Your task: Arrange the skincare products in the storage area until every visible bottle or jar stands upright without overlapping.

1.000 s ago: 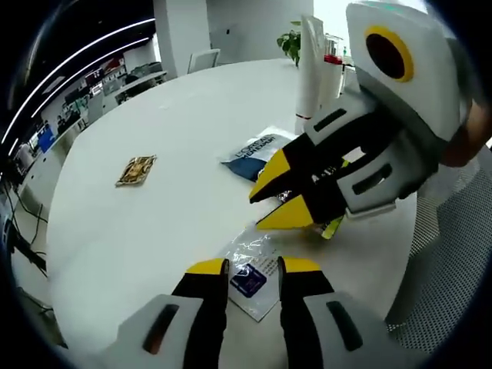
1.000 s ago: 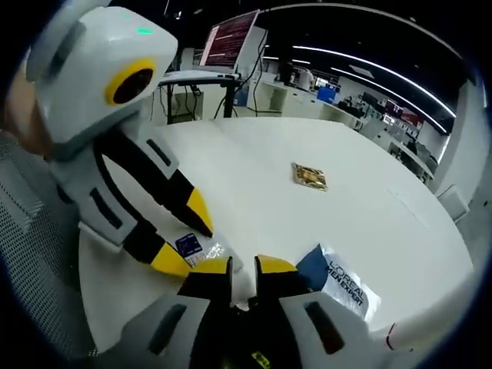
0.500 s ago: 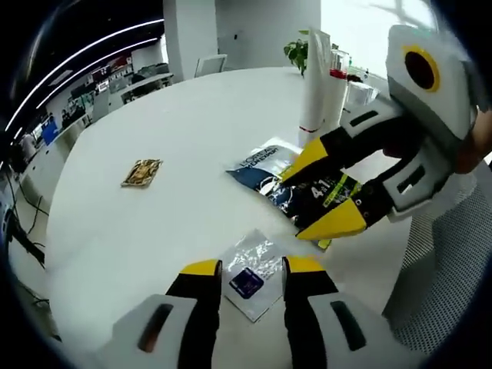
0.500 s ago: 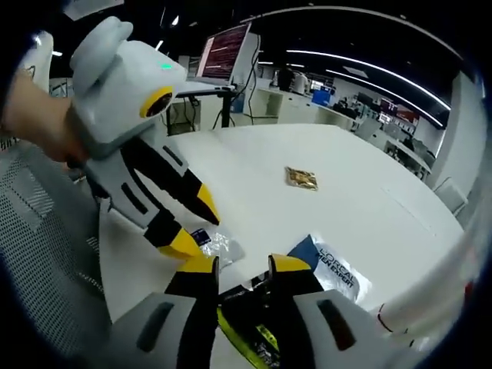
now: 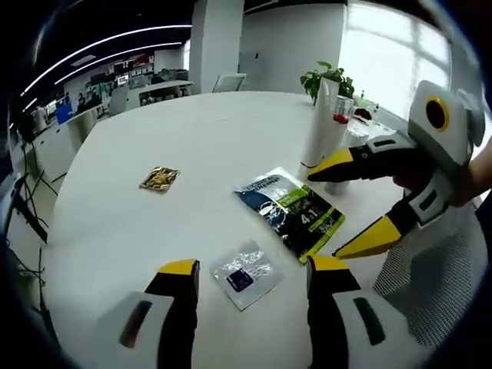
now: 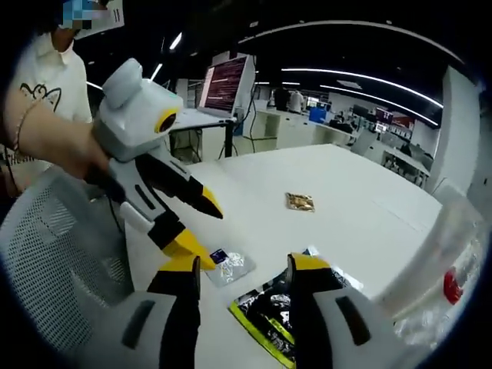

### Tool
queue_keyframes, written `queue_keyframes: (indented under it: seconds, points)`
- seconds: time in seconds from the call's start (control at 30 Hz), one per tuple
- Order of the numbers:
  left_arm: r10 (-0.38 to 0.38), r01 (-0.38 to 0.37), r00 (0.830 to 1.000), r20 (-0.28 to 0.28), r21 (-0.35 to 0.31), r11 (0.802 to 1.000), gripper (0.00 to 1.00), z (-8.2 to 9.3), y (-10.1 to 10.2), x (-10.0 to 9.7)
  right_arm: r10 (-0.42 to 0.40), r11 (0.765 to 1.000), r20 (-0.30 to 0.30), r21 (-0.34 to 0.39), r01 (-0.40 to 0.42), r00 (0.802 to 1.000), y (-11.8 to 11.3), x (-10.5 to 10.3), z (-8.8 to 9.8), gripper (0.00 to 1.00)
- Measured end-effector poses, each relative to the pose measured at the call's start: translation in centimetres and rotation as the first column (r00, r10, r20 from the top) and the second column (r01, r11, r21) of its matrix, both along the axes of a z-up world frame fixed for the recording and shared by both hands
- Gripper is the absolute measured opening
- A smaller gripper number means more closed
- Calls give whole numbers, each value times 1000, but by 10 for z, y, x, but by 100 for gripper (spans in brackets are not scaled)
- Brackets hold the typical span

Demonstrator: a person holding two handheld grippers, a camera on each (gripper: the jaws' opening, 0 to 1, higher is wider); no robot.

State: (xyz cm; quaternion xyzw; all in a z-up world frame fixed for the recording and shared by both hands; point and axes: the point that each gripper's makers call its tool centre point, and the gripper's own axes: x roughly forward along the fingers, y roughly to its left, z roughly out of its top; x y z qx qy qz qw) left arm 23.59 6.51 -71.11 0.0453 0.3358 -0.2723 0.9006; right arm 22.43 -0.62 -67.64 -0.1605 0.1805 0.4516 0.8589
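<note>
A dark blue and green sachet (image 5: 292, 215) lies flat on the white table (image 5: 154, 115). A small clear sachet with a blue label (image 5: 242, 273) lies in front of my left gripper (image 5: 252, 269), which is open and holds nothing. My right gripper (image 5: 342, 206) comes in from the right, open, just beside the dark sachet. A tall white tube (image 5: 317, 123) stands upright behind it. In the right gripper view, my right gripper (image 6: 244, 265) is open above the dark sachet (image 6: 269, 311) and the clear sachet (image 6: 231, 261). The left gripper (image 6: 204, 231) hangs open at the left.
A gold sachet (image 5: 159, 178) lies alone farther out on the table (image 6: 346, 177); it also appears as the gold sachet (image 6: 300, 201). A clear bag with a red cap (image 6: 451, 284) stands at the right. A mesh chair (image 6: 54, 254) is at the table's edge. A potted plant (image 5: 327, 75) stands behind.
The right gripper has opened and let go of the dark sachet, which now lies flat. Both grippers have spread their jaws wider and drawn back from the table.
</note>
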Motion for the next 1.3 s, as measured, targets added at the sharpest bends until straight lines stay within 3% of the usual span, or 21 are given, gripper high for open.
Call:
queue_keyframes:
  seconds: [0.23,0.27,0.3,0.4,0.5,0.63,1.13,1.17,1.3]
  points:
    - [36,-36,999,-6,-19,999,69,11,7,-10,-33,999,11,36,32,999,-16,-20,25,60]
    - [42,-42,999,-7,-23,999,70,12,7,-12,-30,999,5,39,30,1000,-17,-23,26,63]
    - [50,-50,999,-17,-36,998,71,12,9,-14,-6,999,-40,32,7,999,-17,-31,21,68]
    - [59,-61,998,-35,-64,996,73,15,10,-21,-4,1000,-11,20,4,1000,-23,-37,24,75]
    - [69,-73,996,-53,-71,995,78,11,17,-27,-30,999,-35,26,31,999,-31,-42,25,85]
    - [77,-83,995,-63,-96,992,80,17,16,-36,-78,995,-58,49,81,995,-47,-41,26,91]
    - [65,-70,997,-47,-96,993,91,41,18,-64,-250,963,-87,75,257,964,-107,-32,31,100]
    - [58,-60,998,-25,-87,994,91,41,19,-62,-260,961,-89,75,267,961,-111,-32,30,100]
    - [72,-75,997,-38,-91,993,95,37,22,-62,-294,950,-96,78,302,951,-121,-33,31,100]
